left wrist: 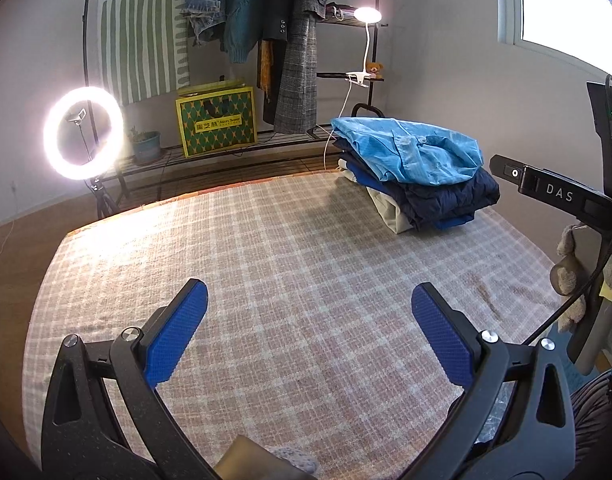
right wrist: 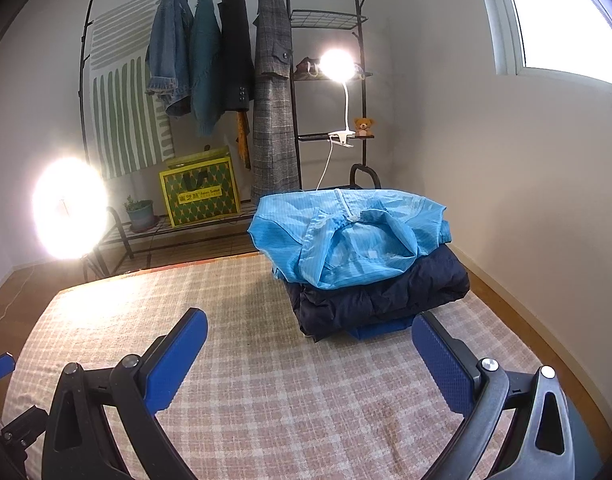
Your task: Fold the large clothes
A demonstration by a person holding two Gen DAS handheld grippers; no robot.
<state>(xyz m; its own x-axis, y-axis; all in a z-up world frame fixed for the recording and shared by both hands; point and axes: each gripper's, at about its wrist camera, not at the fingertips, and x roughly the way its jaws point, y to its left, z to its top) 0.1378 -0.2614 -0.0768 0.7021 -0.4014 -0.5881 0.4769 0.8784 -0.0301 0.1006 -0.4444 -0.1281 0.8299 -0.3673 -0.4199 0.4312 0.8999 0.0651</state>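
A stack of folded clothes (left wrist: pixel 418 176) sits at the far right of the plaid-covered surface (left wrist: pixel 286 248). A light blue garment (right wrist: pixel 346 232) lies on top, over a dark navy jacket (right wrist: pixel 386 296) and other pieces. My left gripper (left wrist: pixel 308 300) hovers open above bare plaid cloth, well short of the stack. My right gripper (right wrist: pixel 310 332) is open too, its right finger (right wrist: pixel 442 356) just in front of the stack's near edge. Neither holds anything. The right gripper's black body (left wrist: pixel 558 192) shows at the right edge of the left wrist view.
A black clothes rack (right wrist: pixel 290 80) with hanging jackets stands beyond the surface, with a yellow-green box (right wrist: pixel 200 194) and a potted plant (right wrist: pixel 140 210) on its low shelf. A ring light (left wrist: pixel 84 132) glows at left, a clip lamp (right wrist: pixel 338 66) at the rack. A plush toy (left wrist: pixel 570 268) hangs right.
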